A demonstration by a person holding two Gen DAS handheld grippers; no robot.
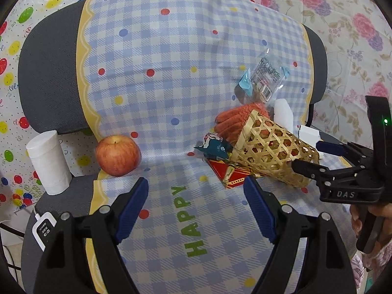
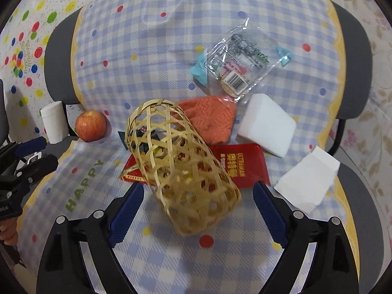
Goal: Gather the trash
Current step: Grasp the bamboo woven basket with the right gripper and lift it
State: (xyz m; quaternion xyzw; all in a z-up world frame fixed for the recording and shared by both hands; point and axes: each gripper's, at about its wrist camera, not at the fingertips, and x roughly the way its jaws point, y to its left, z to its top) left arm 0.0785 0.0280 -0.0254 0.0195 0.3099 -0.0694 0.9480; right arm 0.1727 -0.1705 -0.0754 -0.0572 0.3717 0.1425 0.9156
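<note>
A woven bamboo basket [image 2: 181, 169] lies on its side on the checked cloth [image 2: 152, 49], also in the left wrist view [image 1: 272, 147]. A dark teal wrapper [image 1: 216, 148] sits at its mouth, over a red packet [image 2: 240, 164]. A clear plastic wrapper [image 2: 237, 61] lies behind. My right gripper [image 2: 198, 203] is open, its jaws on either side of the basket's closed end; whether they touch it is unclear. It also shows in the left wrist view [image 1: 312, 156]. My left gripper [image 1: 196, 208] is open and empty over the cloth, short of the red packet.
A red apple [image 1: 117, 155] and a white paper roll [image 1: 50, 163] stand at the left. An orange cloth [image 2: 210, 120], a white foam block [image 2: 267, 125] and a white paper piece [image 2: 308, 181] lie near the basket. A white charger [image 1: 42, 227] sits at the lower left.
</note>
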